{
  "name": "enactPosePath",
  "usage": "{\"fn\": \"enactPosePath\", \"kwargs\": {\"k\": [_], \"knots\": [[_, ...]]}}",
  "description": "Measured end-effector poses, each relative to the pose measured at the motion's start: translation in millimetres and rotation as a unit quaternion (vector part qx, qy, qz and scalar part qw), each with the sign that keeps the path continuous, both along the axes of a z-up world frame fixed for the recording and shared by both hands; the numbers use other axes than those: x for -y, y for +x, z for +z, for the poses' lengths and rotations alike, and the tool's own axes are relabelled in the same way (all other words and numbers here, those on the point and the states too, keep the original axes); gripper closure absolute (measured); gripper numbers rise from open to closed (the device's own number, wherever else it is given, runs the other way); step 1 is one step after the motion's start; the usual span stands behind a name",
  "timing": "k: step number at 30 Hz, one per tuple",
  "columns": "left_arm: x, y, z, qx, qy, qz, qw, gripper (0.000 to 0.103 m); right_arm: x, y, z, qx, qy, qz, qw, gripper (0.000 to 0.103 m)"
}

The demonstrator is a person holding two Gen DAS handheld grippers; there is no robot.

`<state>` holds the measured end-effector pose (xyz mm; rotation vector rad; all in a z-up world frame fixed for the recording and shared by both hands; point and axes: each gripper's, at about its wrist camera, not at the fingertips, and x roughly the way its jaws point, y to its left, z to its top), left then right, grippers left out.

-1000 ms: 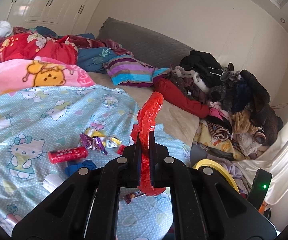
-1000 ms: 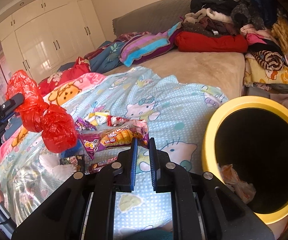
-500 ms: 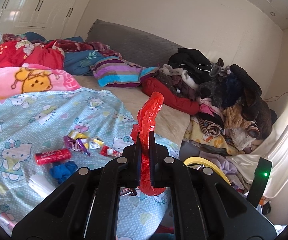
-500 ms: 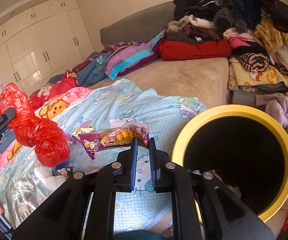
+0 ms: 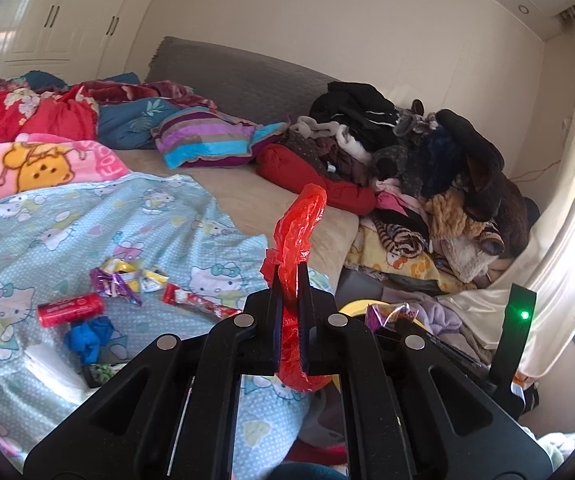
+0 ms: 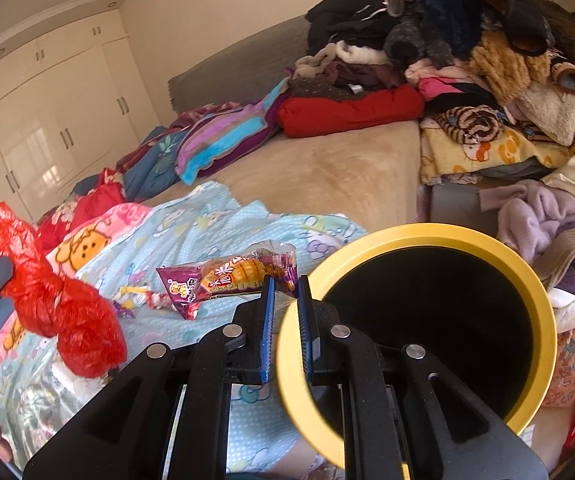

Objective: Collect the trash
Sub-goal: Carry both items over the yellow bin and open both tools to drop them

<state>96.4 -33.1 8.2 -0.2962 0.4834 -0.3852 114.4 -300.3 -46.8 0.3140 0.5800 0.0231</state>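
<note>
Both our loads had swung from over the cartoon-print blue quilt (image 6: pixel 215 232) toward the yellow-rimmed black bin (image 6: pixel 543 320). Our left gripper (image 5: pixel 288 280) pinched the crumpled red plastic bag (image 5: pixel 299 224); our right gripper (image 6: pixel 284 292) clamped the purple-and-orange snack wrapper (image 6: pixel 231 276) beside the rim, nearly ready for dropping.

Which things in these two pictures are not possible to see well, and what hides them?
- Inside of the yellow bin, right wrist view: the bottom is in dark shadow, so its contents cannot be seen.
- The yellow bin in the left wrist view: mostly hidden behind the left gripper.
- Lower part of the red plastic bag, left wrist view: covered by the gripper body.
- Snack packet, right wrist view: its near edge is behind the right gripper.
</note>
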Motion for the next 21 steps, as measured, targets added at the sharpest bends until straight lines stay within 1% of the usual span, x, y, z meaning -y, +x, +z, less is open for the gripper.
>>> {"fn": "enactPosePath", "kwargs": {"k": [9,16,21], "knots": [[23,0,-2,0.001,0.006,-0.025,0.9997,0.1,23,-1,-4,-0.008,0.002,-0.028,1.0,0.091],[40,-1,-4,0.001,0.01,-0.044,0.999,0.1,36,-2,-3,-0.01,-0.014,-0.041,0.999,0.092],[51,1,-5,0.001,0.012,-0.058,0.9982,0.1,47,-2,-5,-0.013,-0.012,-0.053,0.998,0.092]]}}
